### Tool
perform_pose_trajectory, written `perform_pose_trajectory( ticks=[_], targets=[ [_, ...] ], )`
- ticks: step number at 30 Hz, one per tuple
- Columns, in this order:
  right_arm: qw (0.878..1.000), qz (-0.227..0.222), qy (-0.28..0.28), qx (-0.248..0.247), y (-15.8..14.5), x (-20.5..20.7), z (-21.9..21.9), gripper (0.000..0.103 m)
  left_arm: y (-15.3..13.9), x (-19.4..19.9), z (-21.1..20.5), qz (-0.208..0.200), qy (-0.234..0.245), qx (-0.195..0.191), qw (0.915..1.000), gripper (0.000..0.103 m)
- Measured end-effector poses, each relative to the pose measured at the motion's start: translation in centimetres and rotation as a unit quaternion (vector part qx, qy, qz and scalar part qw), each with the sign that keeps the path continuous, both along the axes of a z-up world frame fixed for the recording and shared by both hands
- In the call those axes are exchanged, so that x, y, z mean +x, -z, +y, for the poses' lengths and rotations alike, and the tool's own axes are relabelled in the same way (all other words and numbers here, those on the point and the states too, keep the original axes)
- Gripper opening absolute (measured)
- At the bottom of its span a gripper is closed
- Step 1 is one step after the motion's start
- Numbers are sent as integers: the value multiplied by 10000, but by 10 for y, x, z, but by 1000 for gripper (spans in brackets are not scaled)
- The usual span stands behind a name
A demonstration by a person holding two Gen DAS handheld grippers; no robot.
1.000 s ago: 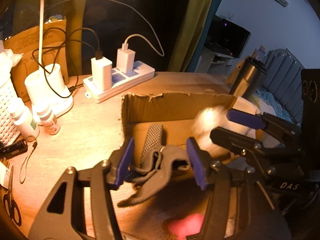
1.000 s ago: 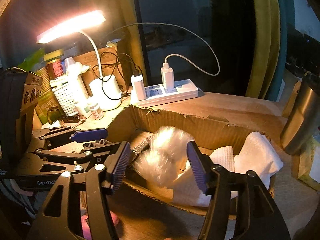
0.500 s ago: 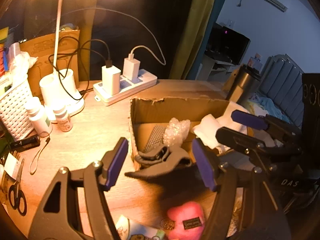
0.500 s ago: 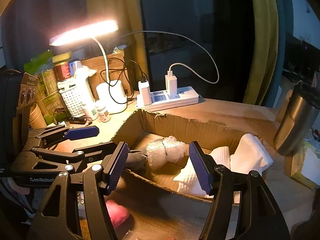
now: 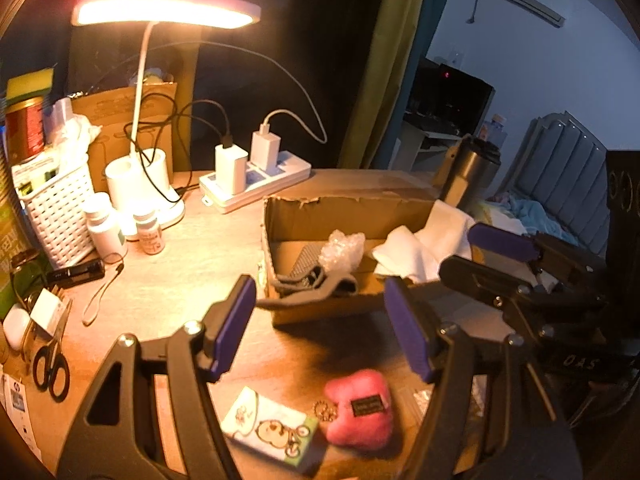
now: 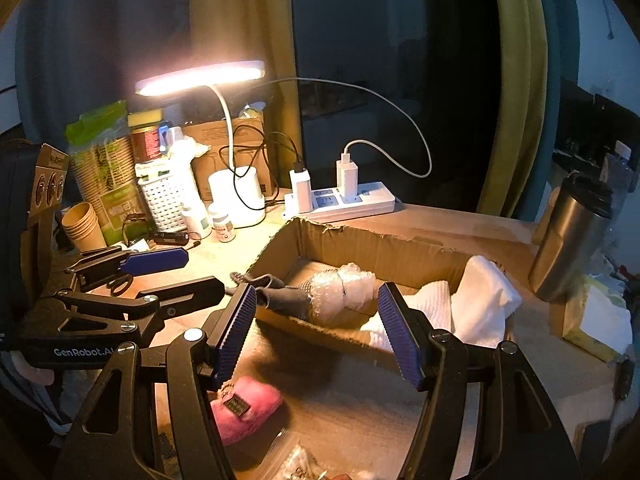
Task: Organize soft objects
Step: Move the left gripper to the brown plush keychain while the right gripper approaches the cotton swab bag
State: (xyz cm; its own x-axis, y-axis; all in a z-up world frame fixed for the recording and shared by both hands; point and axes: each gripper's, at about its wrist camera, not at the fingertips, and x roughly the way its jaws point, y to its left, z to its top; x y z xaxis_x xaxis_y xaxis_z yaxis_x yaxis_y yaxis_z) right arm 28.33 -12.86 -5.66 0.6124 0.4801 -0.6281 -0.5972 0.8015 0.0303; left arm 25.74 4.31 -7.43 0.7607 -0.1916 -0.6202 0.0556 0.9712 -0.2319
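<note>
An open cardboard box [image 5: 352, 210] [image 6: 384, 246] sits on the wooden desk. Inside lie a wad of bubble wrap [image 5: 341, 250] [image 6: 344, 294], a grey glove [image 5: 316, 286] [image 6: 280, 294] draped over the near wall, and white cloths [image 5: 424, 246] [image 6: 472, 300]. A pink plush pouch [image 5: 358, 414] [image 6: 244, 404] lies on the desk in front of the box. My left gripper [image 5: 322, 330] is open and empty, above the desk before the box. My right gripper [image 6: 318, 332] is open and empty, near the box's front wall.
A lit desk lamp [image 5: 160, 16], power strip with chargers [image 5: 256, 180], white basket [image 5: 56, 212], pill bottles [image 5: 148, 230], scissors [image 5: 50, 364] and a tissue pack [image 5: 270, 426] stand left and front. A steel tumbler [image 6: 568, 240] is at the right.
The bubble wrap, held by my right gripper a second ago, now lies in the box. Both grippers have pulled back from the box and the glove rests over its wall.
</note>
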Motion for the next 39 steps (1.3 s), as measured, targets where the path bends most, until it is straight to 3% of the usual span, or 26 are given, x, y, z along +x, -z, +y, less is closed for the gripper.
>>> perform_pose_trajectory(
  ticks=[25,39],
  targets=[
    [9998,-116,165,-38,-2,-69,-18,67,-9,-73,-16,-256,-5,193,9995,69],
    [9996,35,216,-188,20,-92,-26,67,14,-99,-18,-131,-34,110,9998,69]
  ],
)
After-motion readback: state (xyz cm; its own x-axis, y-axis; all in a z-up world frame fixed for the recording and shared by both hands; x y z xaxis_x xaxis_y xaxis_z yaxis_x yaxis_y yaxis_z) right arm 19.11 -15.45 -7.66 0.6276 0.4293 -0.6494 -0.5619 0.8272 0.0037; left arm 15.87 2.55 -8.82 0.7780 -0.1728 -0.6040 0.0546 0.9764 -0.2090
